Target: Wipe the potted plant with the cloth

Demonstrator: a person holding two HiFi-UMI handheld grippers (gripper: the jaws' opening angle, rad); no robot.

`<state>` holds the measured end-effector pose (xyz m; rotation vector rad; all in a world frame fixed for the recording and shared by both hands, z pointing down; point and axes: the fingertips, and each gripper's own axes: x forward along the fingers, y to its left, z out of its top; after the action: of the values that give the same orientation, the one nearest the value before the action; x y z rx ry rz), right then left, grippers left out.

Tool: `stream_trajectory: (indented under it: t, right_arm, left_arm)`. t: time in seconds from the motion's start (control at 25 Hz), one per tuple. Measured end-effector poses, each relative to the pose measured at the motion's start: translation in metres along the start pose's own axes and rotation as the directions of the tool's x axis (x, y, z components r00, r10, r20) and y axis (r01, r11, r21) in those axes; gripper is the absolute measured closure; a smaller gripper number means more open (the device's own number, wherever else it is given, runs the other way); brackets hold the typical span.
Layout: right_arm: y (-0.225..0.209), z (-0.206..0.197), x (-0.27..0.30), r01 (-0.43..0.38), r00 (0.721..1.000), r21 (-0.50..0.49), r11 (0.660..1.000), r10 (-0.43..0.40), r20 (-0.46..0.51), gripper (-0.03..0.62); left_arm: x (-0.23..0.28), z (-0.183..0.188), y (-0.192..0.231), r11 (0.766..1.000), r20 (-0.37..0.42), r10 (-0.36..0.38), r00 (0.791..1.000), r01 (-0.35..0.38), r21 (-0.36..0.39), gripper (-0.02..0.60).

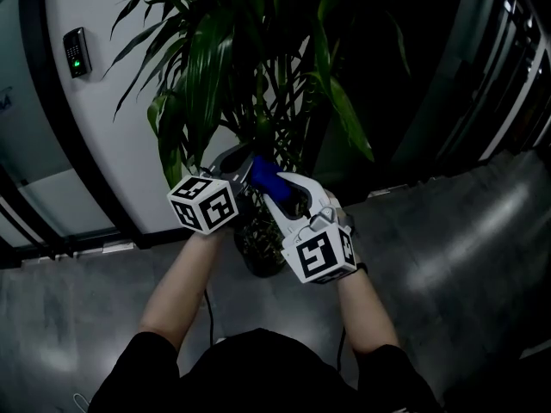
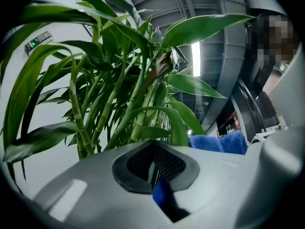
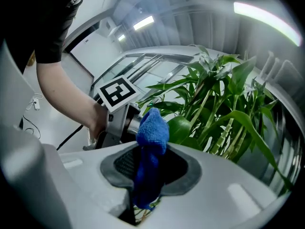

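Note:
The potted plant (image 1: 250,50) has long green leaves and bamboo-like stalks (image 2: 78,123), and its dark pot (image 1: 261,252) stands on the floor just below my hands. My right gripper (image 3: 152,168) is shut on a blue cloth (image 3: 152,130), whose free end sticks up beside a broad leaf (image 3: 180,128). In the head view the blue cloth (image 1: 263,174) sits between the two grippers at the foot of the foliage. The pads of my left gripper (image 2: 153,163) are pressed together, close under an arching leaf (image 2: 174,120). I cannot make out anything held between them.
A white curved wall with a keypad (image 1: 77,52) stands behind the plant. Dark glass panels (image 1: 482,67) are to the right, above the grey floor (image 1: 465,256). A cable (image 1: 207,312) hangs under my left forearm. Another person (image 2: 276,37) shows at the right edge of the left gripper view.

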<state>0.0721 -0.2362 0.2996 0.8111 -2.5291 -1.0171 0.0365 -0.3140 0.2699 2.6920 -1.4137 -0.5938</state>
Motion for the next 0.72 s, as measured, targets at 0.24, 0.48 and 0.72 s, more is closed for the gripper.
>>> stream_trajectory:
  t: [0.24,0.48,0.72]
  right_arm:
    - [0.013,-0.014,-0.001,-0.016,1.000,0.006,1.000,0.016,-0.023,0.488]
    - [0.023,-0.023,-0.004,-0.038,0.998,0.024,0.999,0.038,-0.039,0.488]
    - [0.033,-0.038,-0.013,-0.062,0.997,0.052,0.997,0.064,-0.048,0.488]
  left_arm:
    - [-0.003,-0.004,0.003,1.000,-0.006,0.011,1.000,-0.011,0.002,0.575]
    - [-0.010,-0.011,0.005,1.000,-0.021,0.027,0.999,-0.027,0.005,0.575]
    - [-0.019,-0.032,0.004,0.997,-0.059,0.071,0.996,-0.070,0.023,0.575]
